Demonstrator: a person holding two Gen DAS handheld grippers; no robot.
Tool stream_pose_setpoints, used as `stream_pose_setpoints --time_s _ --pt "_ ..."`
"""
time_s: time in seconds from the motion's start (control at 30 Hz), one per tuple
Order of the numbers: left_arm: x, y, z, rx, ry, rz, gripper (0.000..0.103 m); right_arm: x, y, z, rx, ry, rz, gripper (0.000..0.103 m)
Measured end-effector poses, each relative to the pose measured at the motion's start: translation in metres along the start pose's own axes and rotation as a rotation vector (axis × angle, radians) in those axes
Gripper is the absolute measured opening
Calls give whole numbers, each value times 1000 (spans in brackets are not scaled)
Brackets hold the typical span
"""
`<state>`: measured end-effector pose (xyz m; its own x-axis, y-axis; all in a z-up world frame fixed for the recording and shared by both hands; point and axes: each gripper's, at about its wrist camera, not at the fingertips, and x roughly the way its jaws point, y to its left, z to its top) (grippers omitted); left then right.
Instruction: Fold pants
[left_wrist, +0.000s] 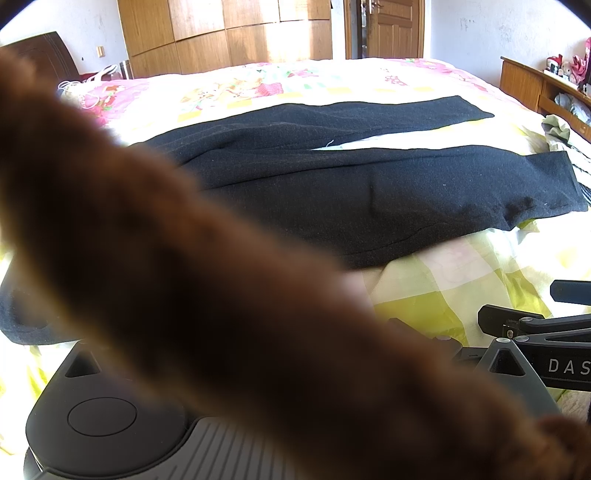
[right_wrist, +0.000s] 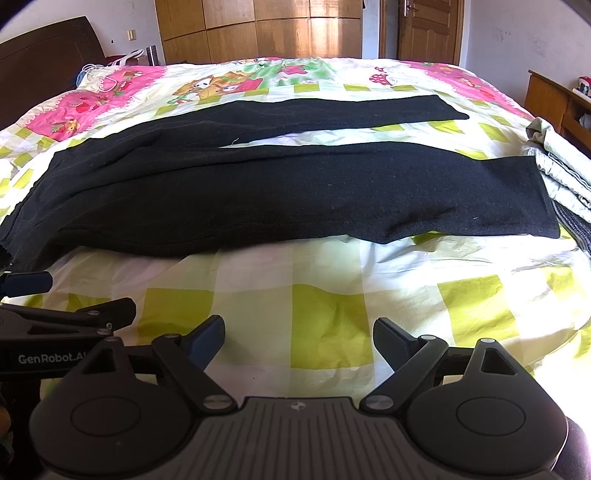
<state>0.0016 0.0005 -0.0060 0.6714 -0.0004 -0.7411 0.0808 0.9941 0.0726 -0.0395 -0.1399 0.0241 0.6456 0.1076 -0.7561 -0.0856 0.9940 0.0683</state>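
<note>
— Where are the pants, seen from the grippers?

— Ahead of both. The black pants (right_wrist: 280, 184) lie flat across the bedspread (right_wrist: 332, 295), waist off to the left, both legs running out to the right. The legs split apart, with a strip of spread showing between them. The nearer leg ends just beside a pile of folded grey-green bedding (right_wrist: 561, 173) at the far right.

— And the right gripper (right_wrist: 299, 338)?

— Low over the checked spread, short of the pants, touching nothing. Its two fingers stand well apart, with bare cloth between them.

— The left gripper (right_wrist: 40, 295)?

— It sits just to the left of the right one; from the right wrist view I see its linkage and one blue-padded finger (right_wrist: 27, 282) near the pants' waist edge. In its own view a blurred brown furry sleeve (left_wrist: 221, 295) crosses right in front of the lens and hides the fingers, so I cannot tell how it stands.

— Anything further on?

— Beyond the bed, a wooden wardrobe (right_wrist: 258, 29) and a door (right_wrist: 428, 29).
</note>
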Motion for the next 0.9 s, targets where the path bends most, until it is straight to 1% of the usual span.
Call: stream_pose_setpoints --time_s 0.33,0.53,0.57,0.63,0.67,0.77,0.9 --pt "2 -3 -2 4 -4 3 103 -2 2 0 -1 -1 3 98" --pt "-3 -4 -1 14 -12 -13 103 -1 0 2 -2 6 -5 90" --pt "-4 -5 -1 23 -19 -18 103 -3 -1 3 7 -11 -5 90" --pt "-8 -9 -1 53 -38 -6 103 -8 -4 5 13 -44 0 90" --pt "-9 -10 -1 63 -45 -4 103 -9 -4 5 14 -49 -1 90" --pt "-10 -12 -2 71 -47 -9 103 -5 -4 5 12 -27 3 90" --pt "-8 -10 -1 58 -42 -2 103 -6 0 4 -8 -30 14 90"
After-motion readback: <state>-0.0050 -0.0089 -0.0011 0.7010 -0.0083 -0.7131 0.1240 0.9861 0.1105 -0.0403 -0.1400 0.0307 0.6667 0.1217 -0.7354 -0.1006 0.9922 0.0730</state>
